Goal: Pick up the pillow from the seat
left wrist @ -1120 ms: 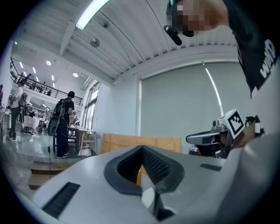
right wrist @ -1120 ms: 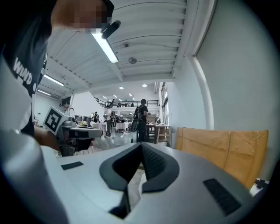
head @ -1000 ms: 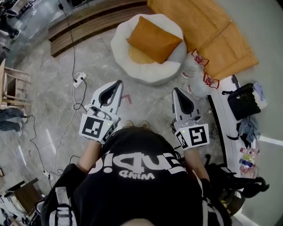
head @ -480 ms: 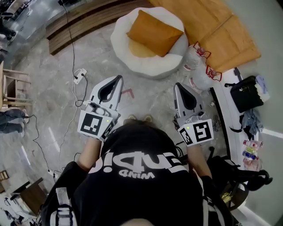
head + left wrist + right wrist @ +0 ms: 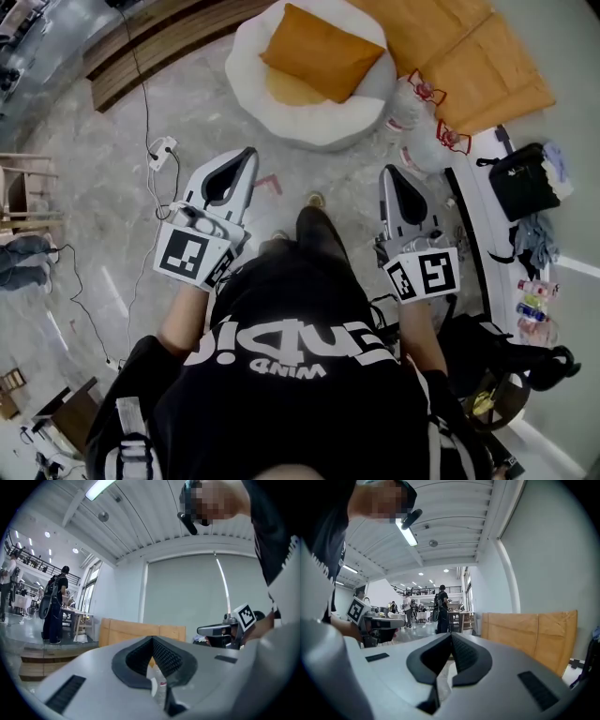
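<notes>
An orange pillow [image 5: 322, 53] lies on a round white seat [image 5: 309, 127] at the top of the head view. My left gripper [image 5: 247, 156] is shut and empty, held above the marble floor short of the seat's left side. My right gripper [image 5: 389, 173] is also shut and empty, near the seat's right front. Both point toward the seat. In the left gripper view the left gripper [image 5: 152, 639] has its jaws together, and in the right gripper view the right gripper [image 5: 451, 634] shows the same.
Orange wooden panels [image 5: 469, 56] lie behind the seat. Clear plastic bags [image 5: 424, 131] sit at its right. A white shelf [image 5: 487, 244] with a black bag [image 5: 525, 187] runs along the right. A power strip [image 5: 159, 150] and cables lie at left. A foot [image 5: 317, 220] steps forward.
The person has walked toward the seat: it and the pillow have shifted up in the view. One foot has stepped forward between the grippers. Both grippers stay shut.
</notes>
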`<action>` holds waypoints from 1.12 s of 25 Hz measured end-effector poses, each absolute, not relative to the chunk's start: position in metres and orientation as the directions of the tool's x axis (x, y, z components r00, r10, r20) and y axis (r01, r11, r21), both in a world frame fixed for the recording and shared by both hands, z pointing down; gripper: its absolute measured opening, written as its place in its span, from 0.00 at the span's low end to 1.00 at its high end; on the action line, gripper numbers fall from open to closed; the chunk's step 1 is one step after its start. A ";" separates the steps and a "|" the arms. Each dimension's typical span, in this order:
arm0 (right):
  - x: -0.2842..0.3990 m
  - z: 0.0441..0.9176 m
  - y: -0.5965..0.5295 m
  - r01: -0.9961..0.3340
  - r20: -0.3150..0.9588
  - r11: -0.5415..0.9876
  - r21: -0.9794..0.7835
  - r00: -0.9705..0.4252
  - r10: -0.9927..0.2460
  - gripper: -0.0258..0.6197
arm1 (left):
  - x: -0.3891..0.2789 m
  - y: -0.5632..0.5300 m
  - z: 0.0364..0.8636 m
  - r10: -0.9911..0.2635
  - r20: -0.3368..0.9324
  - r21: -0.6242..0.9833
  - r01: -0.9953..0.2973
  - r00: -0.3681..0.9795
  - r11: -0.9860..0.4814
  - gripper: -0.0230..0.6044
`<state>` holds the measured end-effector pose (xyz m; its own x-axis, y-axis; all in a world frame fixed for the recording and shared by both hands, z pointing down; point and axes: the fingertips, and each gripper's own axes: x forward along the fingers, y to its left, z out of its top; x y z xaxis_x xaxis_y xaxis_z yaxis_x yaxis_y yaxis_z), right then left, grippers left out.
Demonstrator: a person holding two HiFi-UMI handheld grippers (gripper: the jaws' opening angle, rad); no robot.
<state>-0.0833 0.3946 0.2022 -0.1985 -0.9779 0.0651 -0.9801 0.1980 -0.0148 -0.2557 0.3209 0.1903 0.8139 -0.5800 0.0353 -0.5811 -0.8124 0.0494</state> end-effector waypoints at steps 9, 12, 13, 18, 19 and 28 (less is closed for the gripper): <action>-0.065 0.202 0.362 -0.981 0.065 0.194 -0.012 -0.194 -0.979 0.07 | -0.242 0.288 0.196 -0.587 0.045 0.065 -0.589 0.808 -0.805 0.05; -0.058 0.201 0.346 -0.980 0.064 0.198 -0.018 -0.199 -0.978 0.07 | -0.233 0.272 0.194 -0.589 0.044 0.072 -0.590 0.807 -0.804 0.05; -0.055 0.200 0.341 -0.980 0.064 0.200 -0.018 -0.201 -0.978 0.07 | -0.230 0.267 0.193 -0.589 0.043 0.074 -0.590 0.807 -0.804 0.05; -0.037 0.195 0.312 -0.977 0.056 0.212 -0.019 -0.213 -0.975 0.07 | -0.211 0.239 0.189 -0.595 0.040 0.078 -0.596 0.803 -0.799 0.05; -0.032 0.195 0.306 -0.977 0.054 0.215 -0.018 -0.215 -0.975 0.07 | -0.206 0.233 0.189 -0.596 0.040 0.078 -0.597 0.802 -0.798 0.05; 0.028 0.194 0.250 -0.974 0.039 0.227 -0.017 -0.227 -0.973 0.07 | -0.149 0.180 0.185 -0.611 0.028 0.073 -0.611 0.791 -0.788 0.05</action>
<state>0.0282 0.2496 0.1937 -0.2270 -0.9731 0.0391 -0.9739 0.2265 -0.0171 -0.1492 0.1796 0.1850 0.7912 -0.6109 0.0281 -0.6111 -0.7881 0.0734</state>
